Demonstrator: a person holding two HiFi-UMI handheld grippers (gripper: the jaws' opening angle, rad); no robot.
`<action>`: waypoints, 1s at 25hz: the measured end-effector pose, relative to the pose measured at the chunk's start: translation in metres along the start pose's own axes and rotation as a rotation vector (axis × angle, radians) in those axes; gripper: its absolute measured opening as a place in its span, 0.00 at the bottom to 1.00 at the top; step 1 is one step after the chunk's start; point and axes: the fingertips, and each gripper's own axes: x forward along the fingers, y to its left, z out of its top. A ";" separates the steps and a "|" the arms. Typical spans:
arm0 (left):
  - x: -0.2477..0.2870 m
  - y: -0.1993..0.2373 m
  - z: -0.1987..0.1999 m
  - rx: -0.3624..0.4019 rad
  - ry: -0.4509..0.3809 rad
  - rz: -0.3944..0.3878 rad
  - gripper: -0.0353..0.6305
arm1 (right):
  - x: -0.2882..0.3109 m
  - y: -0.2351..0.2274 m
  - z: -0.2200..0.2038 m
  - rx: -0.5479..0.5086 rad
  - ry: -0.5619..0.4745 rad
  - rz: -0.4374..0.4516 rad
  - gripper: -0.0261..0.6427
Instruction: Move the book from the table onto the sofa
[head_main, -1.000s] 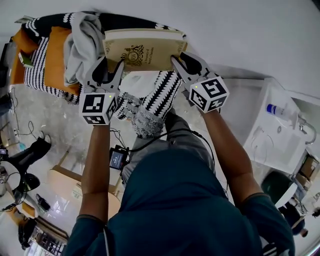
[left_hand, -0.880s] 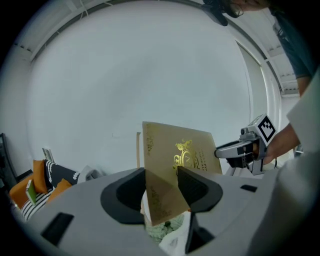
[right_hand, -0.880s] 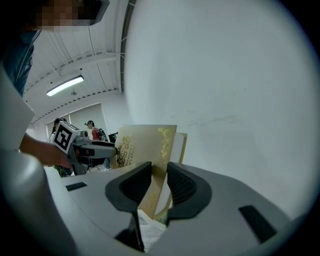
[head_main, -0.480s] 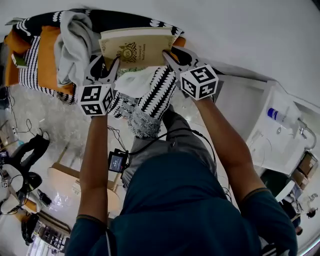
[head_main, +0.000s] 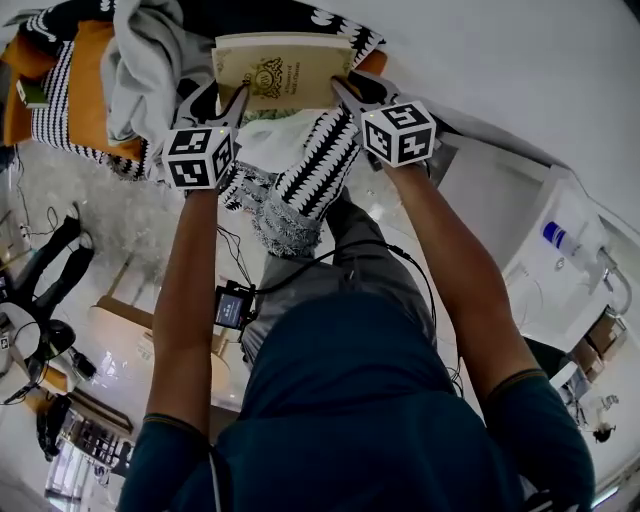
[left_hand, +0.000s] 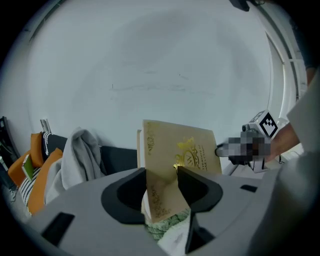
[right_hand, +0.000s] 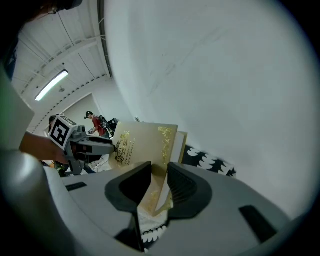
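Head view: book (head_main: 285, 72) clamped between jaws of left gripper (head_main: 228, 97) and right gripper (head_main: 352, 90).

The book (head_main: 283, 72) is a closed tan hardcover with a gold crest and gold corner scrollwork, cover facing up. Its left edge is pinched between the fingers (left_hand: 197, 186) of the left gripper (head_main: 228, 96), its right edge between the fingers (right_hand: 184, 186) of the right gripper (head_main: 352, 88). It hangs tilted beyond both pairs of fingers, above the dark sofa (head_main: 262, 17).
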 end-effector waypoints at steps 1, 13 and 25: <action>0.003 0.001 -0.005 -0.004 0.013 0.000 0.33 | 0.004 -0.002 -0.005 0.007 0.012 0.001 0.20; 0.041 0.006 -0.058 -0.042 0.162 -0.019 0.33 | 0.035 -0.026 -0.052 0.053 0.147 0.005 0.20; 0.069 0.015 -0.085 -0.113 0.257 -0.055 0.33 | 0.063 -0.045 -0.073 0.133 0.282 0.021 0.20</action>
